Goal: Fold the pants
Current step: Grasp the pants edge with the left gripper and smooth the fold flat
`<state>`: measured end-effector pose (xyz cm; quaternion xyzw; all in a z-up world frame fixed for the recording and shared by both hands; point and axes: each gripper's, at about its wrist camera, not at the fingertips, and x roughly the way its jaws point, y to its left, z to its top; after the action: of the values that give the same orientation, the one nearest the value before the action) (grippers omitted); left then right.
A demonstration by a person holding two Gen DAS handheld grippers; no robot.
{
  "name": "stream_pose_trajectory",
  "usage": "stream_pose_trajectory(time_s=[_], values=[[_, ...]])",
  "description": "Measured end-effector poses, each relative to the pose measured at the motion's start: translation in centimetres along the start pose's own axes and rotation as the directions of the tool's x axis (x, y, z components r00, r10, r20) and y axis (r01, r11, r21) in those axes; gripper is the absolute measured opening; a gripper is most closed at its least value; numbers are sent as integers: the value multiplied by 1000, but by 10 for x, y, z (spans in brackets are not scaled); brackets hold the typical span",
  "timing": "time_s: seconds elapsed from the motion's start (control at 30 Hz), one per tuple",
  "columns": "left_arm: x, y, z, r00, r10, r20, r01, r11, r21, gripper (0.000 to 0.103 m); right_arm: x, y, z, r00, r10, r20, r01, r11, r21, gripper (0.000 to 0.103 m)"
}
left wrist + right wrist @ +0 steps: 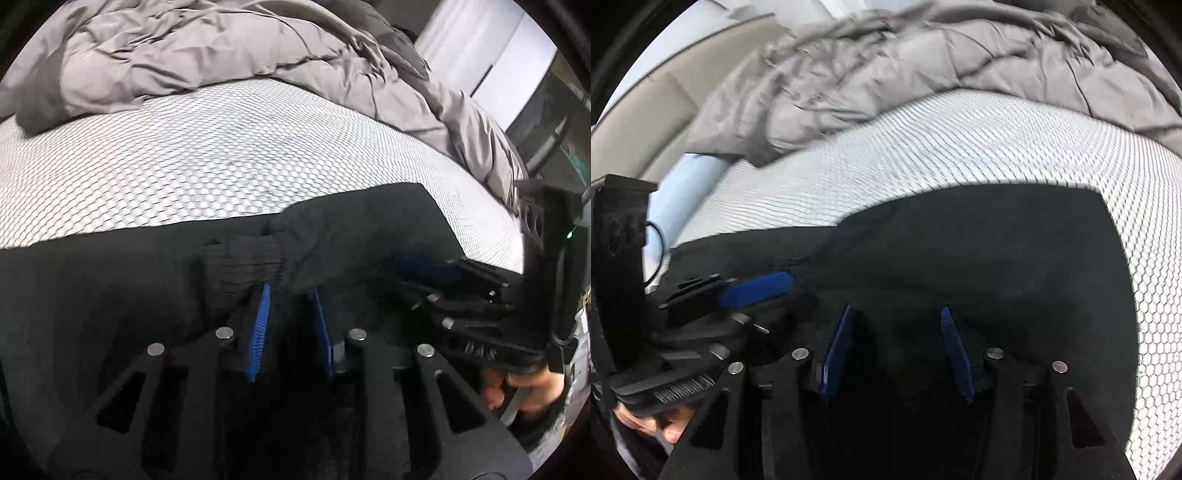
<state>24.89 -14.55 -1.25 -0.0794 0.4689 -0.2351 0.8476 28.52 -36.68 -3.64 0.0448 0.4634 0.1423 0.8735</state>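
Black pants (351,236) lie spread across the honeycomb-patterned mattress (184,166).

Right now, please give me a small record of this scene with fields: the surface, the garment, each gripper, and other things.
surface: mattress with white honeycomb cover
garment: black pants lying flat on the near part of the mattress
left gripper: fingers partly apart, at a ribbed cuff; grip unclear
right gripper: open, over the pants
other: grey duvet crumpled at the far side
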Motion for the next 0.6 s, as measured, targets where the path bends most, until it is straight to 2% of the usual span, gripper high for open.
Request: stream_pose_trajectory(time_s=[0.07, 0.13, 0.17, 0.27, 0.33, 0.4, 0.47, 0.53, 0.57, 0.6], values=[[-2, 0, -4, 1000, 12, 4, -13, 1000, 11, 23, -4, -4, -2, 991, -133, 7, 134, 990, -54, 51], [-10, -4, -8, 997, 82, 6, -82, 996, 29, 28, -10, -12, -4, 961, -275, 23, 276, 958, -73, 51], [-16, -6, -11, 994, 108, 11, -108, 994, 29, 28, -13, -18, -1, 954, -297, 32, 299, 952, -69, 51], [-42, -15, -30, 994, 98, 47, -98, 995, 13, 30, -33, -13, -9, 976, -208, 60, 210, 977, -41, 51], [-55, -27, -47, 994, 95, 58, -96, 995, 20, 44, -49, 2, -22, 989, -115, 95, 125, 986, -109, 53], [-59, -42, -61, 994, 95, 54, -98, 994, 53, 51, -56, 27, -40, 995, -47, 90, 64, 978, -200, 55], [-55, -56, -75, 990, 129, 51, -135, 983, 125, 56, -46, 42, -48, 999, -6, 51, 18, 971, -237, 55], [-47, -59, -91, 979, 200, 28, -202, 967, 155, 56, -38, 46, -65, 999, -50, 20, 53, 957, -285, 56], [-45, -58, -98, 977, 211, 26, -213, 965, 152, 56, -36, 46, -74, 995, -99, 22, 101, 942, -319, 59], [-48, -56, -105, 973, 229, 36, -232, 962, 144, 58, -38, 42, -82, 991, -130, 33, 133, 933, -336, 67]])
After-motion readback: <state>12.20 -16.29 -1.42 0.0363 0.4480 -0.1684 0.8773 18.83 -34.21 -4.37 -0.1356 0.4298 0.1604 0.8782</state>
